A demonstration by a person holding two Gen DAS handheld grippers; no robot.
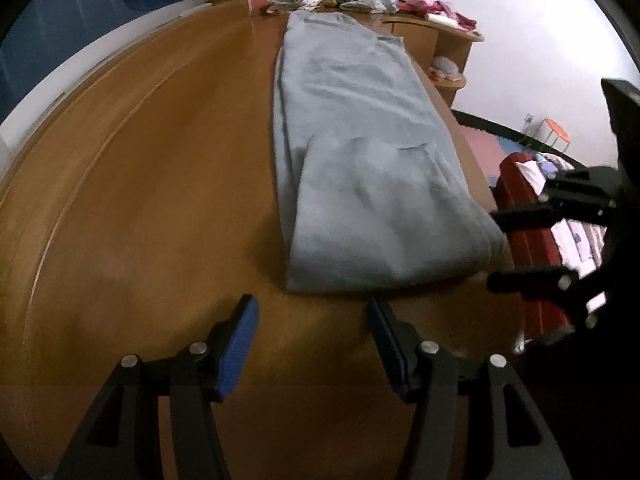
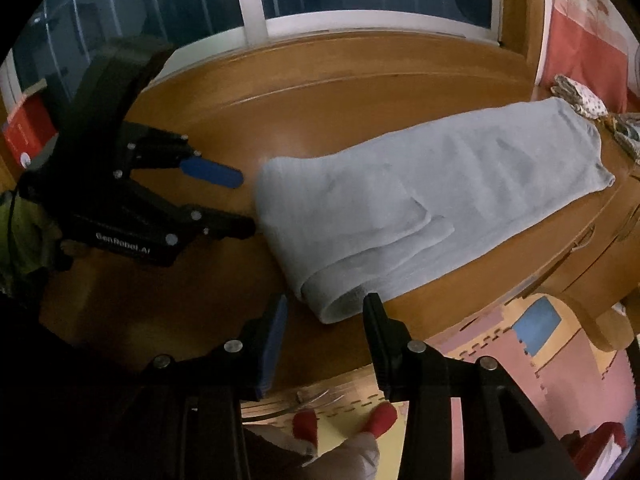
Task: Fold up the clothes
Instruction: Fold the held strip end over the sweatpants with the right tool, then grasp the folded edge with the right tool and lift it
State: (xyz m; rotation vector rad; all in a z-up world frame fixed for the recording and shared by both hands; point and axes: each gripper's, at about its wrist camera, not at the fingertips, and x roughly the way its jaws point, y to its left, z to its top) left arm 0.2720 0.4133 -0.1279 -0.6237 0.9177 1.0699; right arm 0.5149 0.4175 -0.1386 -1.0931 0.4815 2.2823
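Pale blue-grey fabric, a long folded garment (image 1: pixel 360 152), lies flat on your wooden worktop (image 1: pixel 160 184), running lengthwise close to the edge that borders the floor. Its near end is doubled over into a thick rounded fold (image 2: pixel 340 300), which sits just short of that edge.

Your left gripper (image 1: pixel 312 324) hovers above bare wood just short of the garment's near end; its fingers (image 1: pixel 240 344) are spread wide and hold nothing. One blue pad faces inward; the other finger shows mostly its black side.

Your right gripper (image 2: pixel 324 320) is at the worktop edge with its fingers (image 2: pixel 272 344) parted on either side of the rolled fold, which lies just beyond the tips. Contact with the cloth cannot be confirmed.

At the far end of the worktop, beyond the garment, lies a heap of patterned clothes (image 1: pixel 320 0). Below the edge, a coloured foam floor mat (image 2: pixel 540 340) is visible.
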